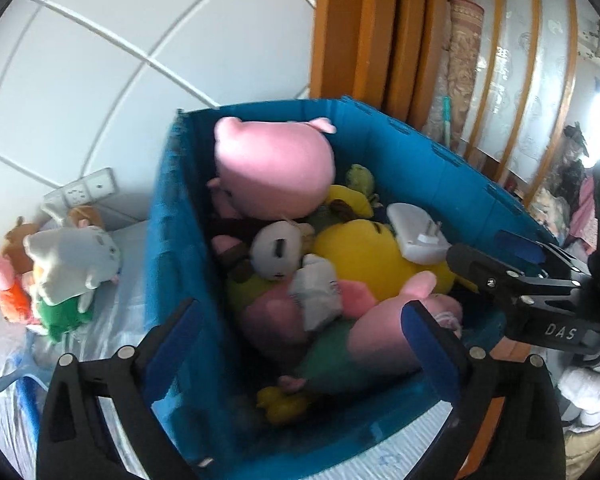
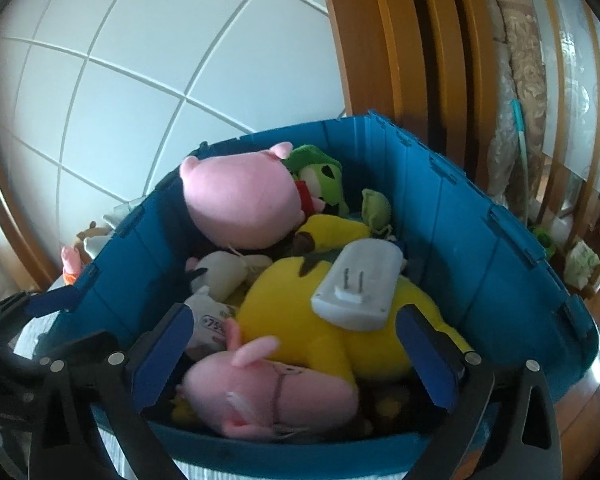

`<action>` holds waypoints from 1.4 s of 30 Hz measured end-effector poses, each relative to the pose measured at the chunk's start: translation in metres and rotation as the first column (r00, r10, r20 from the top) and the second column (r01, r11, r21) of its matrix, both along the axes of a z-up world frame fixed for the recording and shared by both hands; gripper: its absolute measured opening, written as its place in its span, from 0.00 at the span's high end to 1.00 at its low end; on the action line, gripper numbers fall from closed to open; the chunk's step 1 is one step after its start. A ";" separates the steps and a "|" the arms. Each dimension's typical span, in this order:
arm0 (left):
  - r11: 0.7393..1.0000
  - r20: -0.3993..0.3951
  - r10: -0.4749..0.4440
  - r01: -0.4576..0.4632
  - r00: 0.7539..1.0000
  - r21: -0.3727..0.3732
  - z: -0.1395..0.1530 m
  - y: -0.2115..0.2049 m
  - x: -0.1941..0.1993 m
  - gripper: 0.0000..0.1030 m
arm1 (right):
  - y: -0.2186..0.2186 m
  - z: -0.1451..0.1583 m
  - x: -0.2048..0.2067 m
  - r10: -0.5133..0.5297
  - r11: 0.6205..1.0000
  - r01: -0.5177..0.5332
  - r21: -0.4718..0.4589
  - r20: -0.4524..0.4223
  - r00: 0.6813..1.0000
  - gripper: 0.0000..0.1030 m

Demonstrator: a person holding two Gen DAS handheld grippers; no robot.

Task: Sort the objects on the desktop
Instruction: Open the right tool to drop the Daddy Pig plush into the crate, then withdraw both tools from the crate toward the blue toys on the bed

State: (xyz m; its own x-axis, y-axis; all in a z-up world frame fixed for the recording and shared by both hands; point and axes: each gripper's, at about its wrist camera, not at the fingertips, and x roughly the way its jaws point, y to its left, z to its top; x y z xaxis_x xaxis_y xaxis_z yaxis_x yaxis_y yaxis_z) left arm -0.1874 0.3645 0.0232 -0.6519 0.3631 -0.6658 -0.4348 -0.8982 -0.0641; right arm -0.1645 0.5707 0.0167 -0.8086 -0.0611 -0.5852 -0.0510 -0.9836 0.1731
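Both tongs are held apart, empty | white plug adapter (image 2: 356, 290) is seen on the plush pile in blue bin (image 2: 480, 248), straight ahead of right tongs (image 2: 296, 356), long axis away-right | left tongs (image 1: 300, 344) farther

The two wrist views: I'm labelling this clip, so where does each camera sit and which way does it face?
Left wrist: on the left tongs, facing down into the blue bin; the right tongs show at right.
Right wrist: on the right tongs, over the bin's near rim; the left tongs show at far left.
Shared: bin, big pink plush, white plug adapter.
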 end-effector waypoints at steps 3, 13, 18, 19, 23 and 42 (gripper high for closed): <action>0.999 -0.029 0.046 -0.046 0.999 0.006 0.004 -0.020 0.008 0.02 | -0.014 0.005 0.005 0.010 1.000 -0.010 -0.001 -0.016 1.000 0.01; 0.972 -0.035 0.236 -0.235 0.971 0.010 -0.003 -0.129 0.024 0.02 | -0.095 0.035 0.022 0.121 0.993 -0.119 0.023 -0.112 0.986 0.01; 0.939 -0.020 0.343 -0.343 0.939 -0.013 -0.016 -0.215 0.036 0.02 | -0.173 0.043 0.027 0.215 0.977 -0.211 0.039 -0.155 0.964 0.01; 0.933 -0.021 0.360 -0.360 0.933 -0.022 -0.018 -0.230 0.039 0.02 | -0.189 0.044 0.027 0.233 0.972 -0.230 0.040 -0.163 0.959 0.01; 0.908 -0.008 0.418 -0.418 0.908 -0.039 -0.030 -0.304 0.052 0.02 | -0.254 0.047 0.031 0.307 0.952 -0.304 0.046 -0.193 0.932 0.01; 0.756 0.194 0.655 -0.631 0.731 -0.173 -0.151 -0.498 0.036 0.08 | -0.463 -0.090 -0.048 0.540 0.840 -0.542 -0.022 0.117 0.833 0.30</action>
